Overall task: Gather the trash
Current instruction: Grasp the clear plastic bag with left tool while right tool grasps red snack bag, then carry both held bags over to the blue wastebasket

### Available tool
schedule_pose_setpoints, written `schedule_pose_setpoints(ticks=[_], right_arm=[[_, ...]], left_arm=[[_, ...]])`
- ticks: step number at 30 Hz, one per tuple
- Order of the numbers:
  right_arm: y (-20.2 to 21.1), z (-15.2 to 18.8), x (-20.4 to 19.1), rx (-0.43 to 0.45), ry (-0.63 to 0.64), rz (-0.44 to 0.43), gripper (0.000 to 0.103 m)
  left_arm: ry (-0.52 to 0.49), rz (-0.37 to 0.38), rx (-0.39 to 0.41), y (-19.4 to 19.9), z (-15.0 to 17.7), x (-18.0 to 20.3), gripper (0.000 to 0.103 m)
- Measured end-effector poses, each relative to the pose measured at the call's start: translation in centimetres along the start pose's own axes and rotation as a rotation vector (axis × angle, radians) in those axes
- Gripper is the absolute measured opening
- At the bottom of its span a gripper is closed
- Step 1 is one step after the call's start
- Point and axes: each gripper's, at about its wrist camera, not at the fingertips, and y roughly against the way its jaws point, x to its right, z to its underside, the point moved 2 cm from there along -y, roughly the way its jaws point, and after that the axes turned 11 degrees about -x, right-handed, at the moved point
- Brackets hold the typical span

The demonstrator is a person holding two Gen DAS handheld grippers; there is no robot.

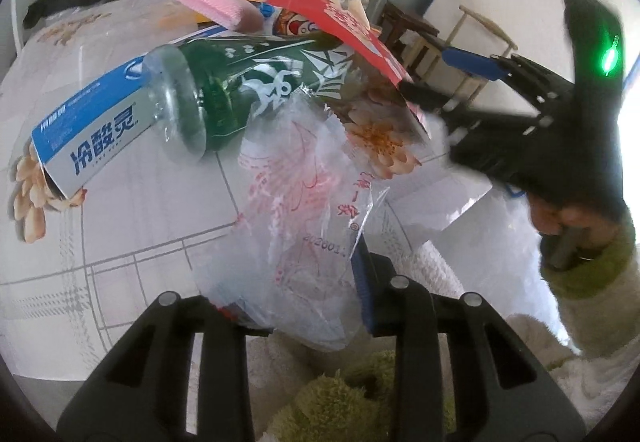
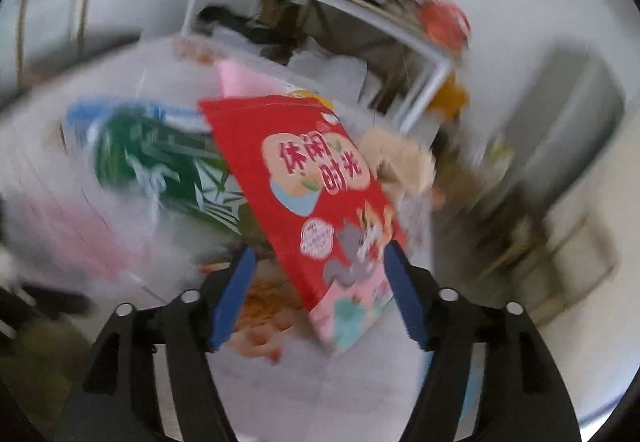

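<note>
A clear plastic bag with red print hangs between the fingers of my left gripper, which is shut on its lower part; the left finger is hidden by the bag. Behind it on the floral tablecloth lie a green-labelled clear bottle, a blue and white toothpaste box and a red snack box. My right gripper reaches in from the right at that box's edge. In the blurred right wrist view, my right gripper stands open with the red box's lower corner between its blue pads.
A pink ribbed item and more packaging sit at the table's far side. A white metal shelf frame stands behind, wooden stools to the right. A hand in a green sleeve holds the right gripper.
</note>
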Motion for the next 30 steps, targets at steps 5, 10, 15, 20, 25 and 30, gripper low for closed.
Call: schedule_pose_setpoints(ticks=[5, 10, 15, 20, 25, 30], right_arm=[[-1.9, -0.3, -1.1, 0.041, 0.131, 0.132, 0.069], [-3.3, -0.8, -1.5, 0.024, 0.139, 0.189, 0.046], [-2.4, -0.8, -0.6, 0.019, 0.036, 0.198, 0.008], [0.8, 0.0, 0.9, 0.08, -0.059, 0.194, 0.004], [3.8, 0.6, 3.1, 0.13, -0.163, 0.164, 0.003], [5.6, 0.5, 4.8, 0.175, -0.228, 0.168, 0.002]], left_arm=[[0.039, 0.026, 0.003, 0.0, -0.2, -0.6, 0.018], [0.048, 0.033, 0.006, 0.1, 0.0, -0.5, 0.018], [0.072, 0.053, 0.022, 0.1, 0.4, -0.8, 0.017], [0.081, 0.067, 0.036, 0.6, 1.2, -0.7, 0.016], [0.069, 0.08, 0.069, 1.4, 1.9, -0.3, 0.016], [0.042, 0.09, 0.112, 2.9, 1.5, 0.9, 0.016]])
